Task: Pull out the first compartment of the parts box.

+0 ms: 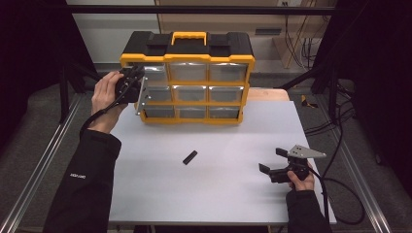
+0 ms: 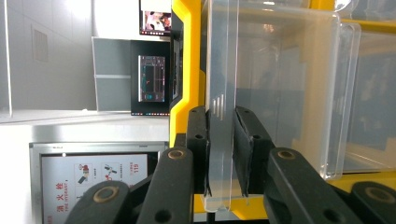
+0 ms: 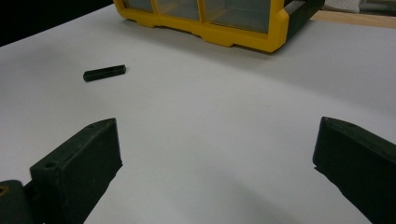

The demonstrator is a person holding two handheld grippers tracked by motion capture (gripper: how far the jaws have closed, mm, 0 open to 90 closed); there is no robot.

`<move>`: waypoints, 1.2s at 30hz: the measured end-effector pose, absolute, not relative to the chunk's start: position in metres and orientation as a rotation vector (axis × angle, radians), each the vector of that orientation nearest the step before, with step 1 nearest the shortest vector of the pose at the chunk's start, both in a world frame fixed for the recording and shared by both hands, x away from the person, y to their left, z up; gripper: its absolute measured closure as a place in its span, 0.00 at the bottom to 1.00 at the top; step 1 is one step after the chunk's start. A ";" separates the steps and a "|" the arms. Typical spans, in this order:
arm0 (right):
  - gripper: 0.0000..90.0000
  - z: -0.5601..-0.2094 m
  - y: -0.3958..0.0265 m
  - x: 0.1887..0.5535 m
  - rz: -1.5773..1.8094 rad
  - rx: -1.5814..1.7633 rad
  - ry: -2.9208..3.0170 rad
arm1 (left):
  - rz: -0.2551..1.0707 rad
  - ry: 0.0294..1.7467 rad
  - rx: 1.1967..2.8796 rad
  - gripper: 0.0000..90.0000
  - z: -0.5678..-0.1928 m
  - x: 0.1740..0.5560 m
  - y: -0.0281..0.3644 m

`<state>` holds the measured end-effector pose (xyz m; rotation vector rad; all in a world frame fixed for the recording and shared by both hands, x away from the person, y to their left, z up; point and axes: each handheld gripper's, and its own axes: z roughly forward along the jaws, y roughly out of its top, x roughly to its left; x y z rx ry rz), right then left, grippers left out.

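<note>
A yellow and black drawer organizer [image 1: 187,104] stands at the back of the white table [image 1: 218,194]. My left gripper [image 1: 138,82] is at the organizer's left column, turned on its side. In the left gripper view its jaws are shut on the clear front lip [image 2: 222,93] of a transparent drawer [image 2: 289,84], beside the yellow frame [image 2: 184,60]. My right gripper [image 1: 272,160] rests near the table's right front, open with nothing between its jaws [image 3: 217,144]. A small black bar [image 1: 190,157] [image 3: 104,73] lies loose on the table between the organizer [image 3: 233,32] and my right gripper.
A wooden board [image 1: 268,94] sticks out behind the organizer at the right. Dark frame posts and cables [image 1: 340,145] flank the table. Metal rails [image 1: 43,165] run along the left side.
</note>
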<state>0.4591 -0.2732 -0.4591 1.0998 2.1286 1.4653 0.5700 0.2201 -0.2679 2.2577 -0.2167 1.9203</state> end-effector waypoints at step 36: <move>0.01 -0.459 -0.273 0.459 1.464 1.101 2.130 | 1.952 -0.232 2.261 0.86 -0.270 0.554 0.221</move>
